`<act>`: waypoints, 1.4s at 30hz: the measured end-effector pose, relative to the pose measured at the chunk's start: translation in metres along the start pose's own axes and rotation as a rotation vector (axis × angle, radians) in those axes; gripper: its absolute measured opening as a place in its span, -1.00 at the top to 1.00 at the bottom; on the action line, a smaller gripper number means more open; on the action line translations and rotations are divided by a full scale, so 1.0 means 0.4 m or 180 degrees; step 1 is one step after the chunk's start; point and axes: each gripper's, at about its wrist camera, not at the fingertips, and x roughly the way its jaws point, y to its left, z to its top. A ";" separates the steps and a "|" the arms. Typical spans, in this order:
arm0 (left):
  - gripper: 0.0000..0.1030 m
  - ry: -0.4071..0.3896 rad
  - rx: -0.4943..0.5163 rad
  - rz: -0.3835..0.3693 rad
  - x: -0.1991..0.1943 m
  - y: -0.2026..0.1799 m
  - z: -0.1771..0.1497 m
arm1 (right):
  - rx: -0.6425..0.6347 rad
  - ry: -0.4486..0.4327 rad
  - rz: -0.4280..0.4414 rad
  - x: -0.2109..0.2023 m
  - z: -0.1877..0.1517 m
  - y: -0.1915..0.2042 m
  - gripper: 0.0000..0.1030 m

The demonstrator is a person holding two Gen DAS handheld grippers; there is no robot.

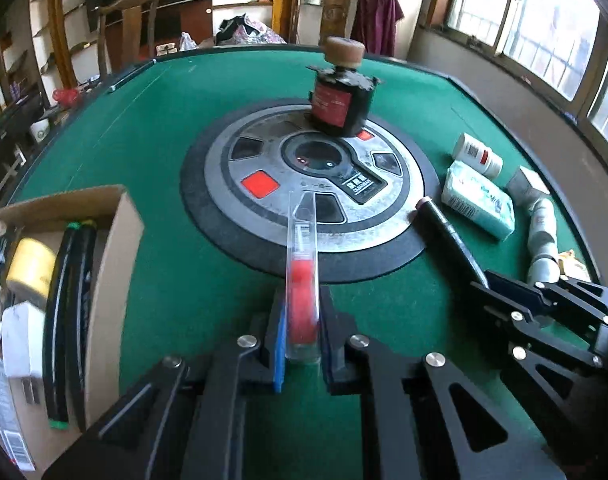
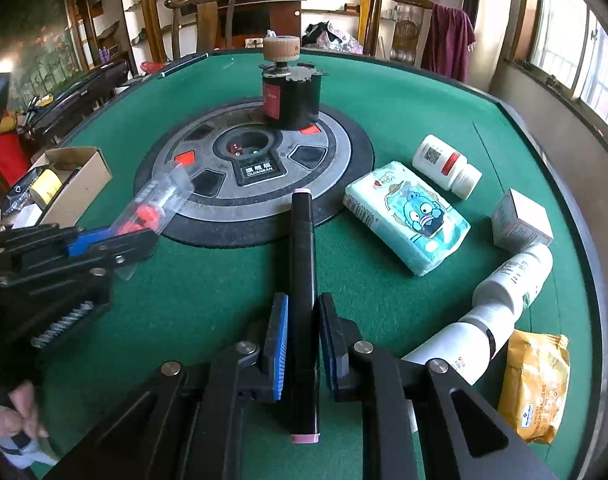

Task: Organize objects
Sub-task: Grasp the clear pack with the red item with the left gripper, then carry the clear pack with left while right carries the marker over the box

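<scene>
My left gripper (image 1: 304,300) is shut on a clear plastic tube (image 1: 301,248) with red parts inside, gripped at its near end. The tube points out over the table's round centre panel (image 1: 263,152). In the right wrist view the left gripper (image 2: 115,240) and the tube (image 2: 159,200) sit at the left. My right gripper (image 2: 302,300) is shut on a black marker (image 2: 301,236) with pink ends, held near its middle. The marker (image 1: 444,224) also shows at the right of the left wrist view. A cardboard box (image 1: 107,264) at the left holds a yellow roll (image 1: 31,268), black tubes and a white plug.
On the green felt to the right lie a tissue pack (image 2: 408,220), white bottles (image 2: 444,164) (image 2: 512,280), a small carton (image 2: 522,220) and a yellow cracker packet (image 2: 532,384). A black canister (image 2: 289,96) with a wooden knob stands on the centre panel. A hand (image 2: 15,416) is at the lower left.
</scene>
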 end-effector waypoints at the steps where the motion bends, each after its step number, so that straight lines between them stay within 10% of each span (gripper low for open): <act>1: 0.75 -0.0029 -0.0030 -0.0037 -0.012 0.005 -0.007 | 0.0003 -0.0002 0.0000 0.000 0.000 -0.001 0.69; 12: 0.75 -0.0480 -0.0111 -0.0285 -0.243 0.060 -0.093 | 0.0648 -0.0136 0.0836 -0.022 0.007 -0.083 0.69; 22: 0.75 -0.0700 -0.0657 0.0245 -0.430 0.347 -0.209 | 0.1134 0.0089 0.1637 -0.026 -0.011 -0.059 0.68; 42: 0.73 -0.0209 -0.0821 0.0662 -0.310 0.595 -0.286 | 0.0548 0.0797 0.2451 0.024 0.117 0.535 0.67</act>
